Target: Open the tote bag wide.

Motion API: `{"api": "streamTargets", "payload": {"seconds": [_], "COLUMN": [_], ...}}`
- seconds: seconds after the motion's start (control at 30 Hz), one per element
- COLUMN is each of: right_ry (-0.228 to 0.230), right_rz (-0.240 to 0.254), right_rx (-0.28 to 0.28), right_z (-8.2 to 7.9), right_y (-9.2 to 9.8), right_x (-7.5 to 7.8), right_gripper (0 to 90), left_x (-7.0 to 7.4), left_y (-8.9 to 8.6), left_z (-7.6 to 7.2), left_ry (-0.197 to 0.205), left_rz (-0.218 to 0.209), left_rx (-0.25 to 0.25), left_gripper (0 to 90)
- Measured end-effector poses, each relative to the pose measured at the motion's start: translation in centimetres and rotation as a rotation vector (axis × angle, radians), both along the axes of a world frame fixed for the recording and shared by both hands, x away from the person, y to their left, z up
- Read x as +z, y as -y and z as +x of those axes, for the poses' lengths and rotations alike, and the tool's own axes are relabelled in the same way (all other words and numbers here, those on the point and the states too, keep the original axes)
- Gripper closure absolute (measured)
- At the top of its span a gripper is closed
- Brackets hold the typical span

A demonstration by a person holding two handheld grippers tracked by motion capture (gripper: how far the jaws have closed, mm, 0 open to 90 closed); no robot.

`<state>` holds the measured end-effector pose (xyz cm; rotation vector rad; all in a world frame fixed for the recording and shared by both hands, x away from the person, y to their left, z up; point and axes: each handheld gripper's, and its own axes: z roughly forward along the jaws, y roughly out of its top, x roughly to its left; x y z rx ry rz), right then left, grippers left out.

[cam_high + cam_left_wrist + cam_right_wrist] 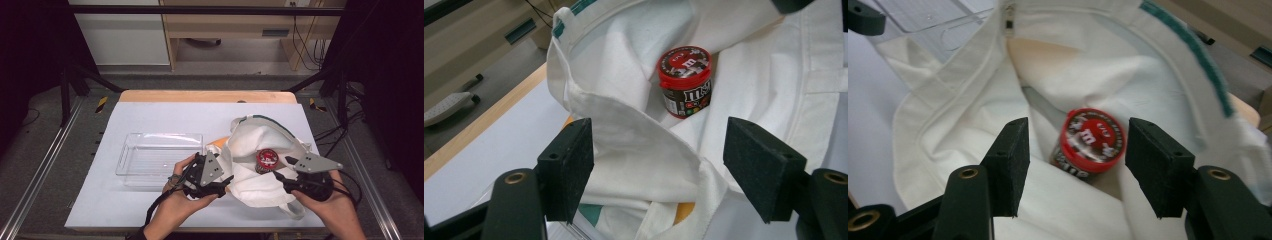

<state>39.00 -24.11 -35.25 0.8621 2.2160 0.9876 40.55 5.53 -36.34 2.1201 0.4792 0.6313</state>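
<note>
A white cloth bag (260,142) with green trim lies open on the right half of the table. Inside it a red-lidded candy jar (267,160) stands tilted against the fabric (685,82) (1090,140). My left gripper (226,181) is at the bag's left edge, jaws open. A fold of the bag's rim (639,145) lies between the pads (659,165) without being pinched. My right gripper (283,169) is at the bag's right side, jaws open. In the right gripper view the jar sits just beyond the gap between the pads (1075,160), untouched.
A clear plastic tray (160,152) sits empty left of the bag, close behind my left hand. Something orange (220,142) peeks out from under the bag's left side. A white mat (150,115) covers the table, with a wooden edge (205,96) at the far side.
</note>
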Motion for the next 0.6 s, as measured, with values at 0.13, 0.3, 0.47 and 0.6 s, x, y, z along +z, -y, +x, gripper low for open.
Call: {"api": "streamTargets", "payload": {"seconds": [0.13, 0.3, 0.47, 0.6], "right_ry": [0.018, 0.042, 0.057, 0.026], "right_rz": [-0.004, 0.014, 0.006, 0.012], "right_rx": [-0.028, -0.069, -0.099, -0.126], "right_z": [1.0, 2.4, 3.8, 5.3], "right_y": [1.5, 3.2, 4.3, 4.9], "right_x": [1.1, 2.1, 2.5, 2.4], "right_gripper": [43.4, 46.0, 49.0, 48.6], "left_x": [-0.6, -1.6, -2.2, -3.0], "left_y": [0.3, 1.4, 2.1, 2.8], "left_z": [0.4, 0.5, 0.6, 0.8], "left_ry": [-0.039, -0.036, -0.057, -0.083], "left_rz": [-0.006, 0.027, 0.009, 0.027], "left_rx": [0.005, 0.015, 0.017, 0.016], "left_gripper": [28.0, 26.2, 25.2, 24.7]}}
